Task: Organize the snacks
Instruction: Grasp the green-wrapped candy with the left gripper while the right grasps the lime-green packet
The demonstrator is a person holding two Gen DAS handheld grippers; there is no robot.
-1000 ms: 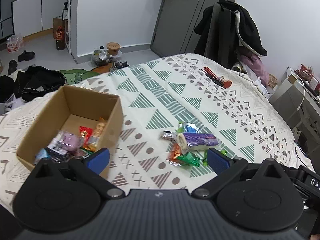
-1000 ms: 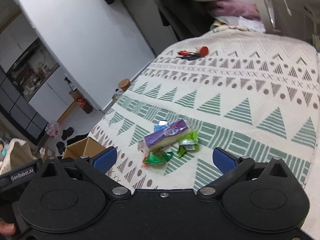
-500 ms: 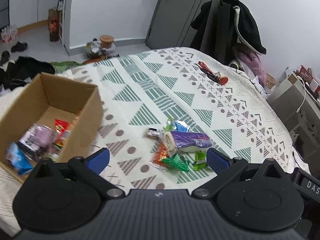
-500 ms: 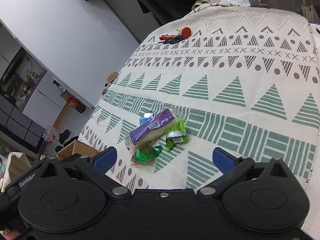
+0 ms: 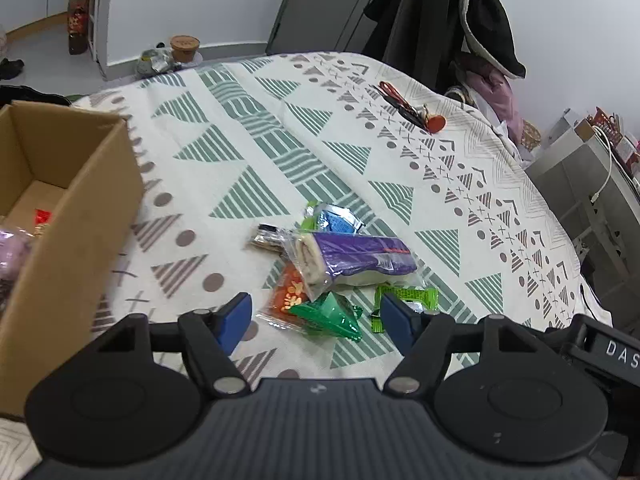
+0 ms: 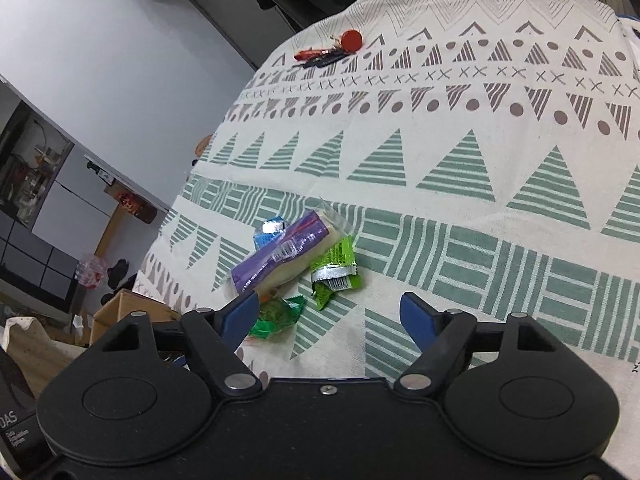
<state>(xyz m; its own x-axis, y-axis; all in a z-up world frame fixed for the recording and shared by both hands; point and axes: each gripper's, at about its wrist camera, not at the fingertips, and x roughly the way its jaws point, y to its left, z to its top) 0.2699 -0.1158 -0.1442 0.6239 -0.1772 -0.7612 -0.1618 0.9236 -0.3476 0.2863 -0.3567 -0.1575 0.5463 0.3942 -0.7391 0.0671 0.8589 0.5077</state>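
Both tongs stand wide open, gripping nothing. Between the left tongs [image 5: 316, 318] tips sits a green wrapper [image 5: 328, 316] at 12 o'clock; the right tongs [image 6: 330, 314] hover over the same heap. Beyond lies the purple-wrapped roll [image 5: 352, 258] (blue packet [image 5: 334, 218] behind it) on the patterned bed [image 5: 248, 136]. The cardboard box [image 5: 76, 216] stands at 9 o'clock, keys [image 5: 416, 112] at 1 o'clock.

Home bedroom: patterned bedspread [image 5: 280, 128], hanging coats [image 5: 452, 20].
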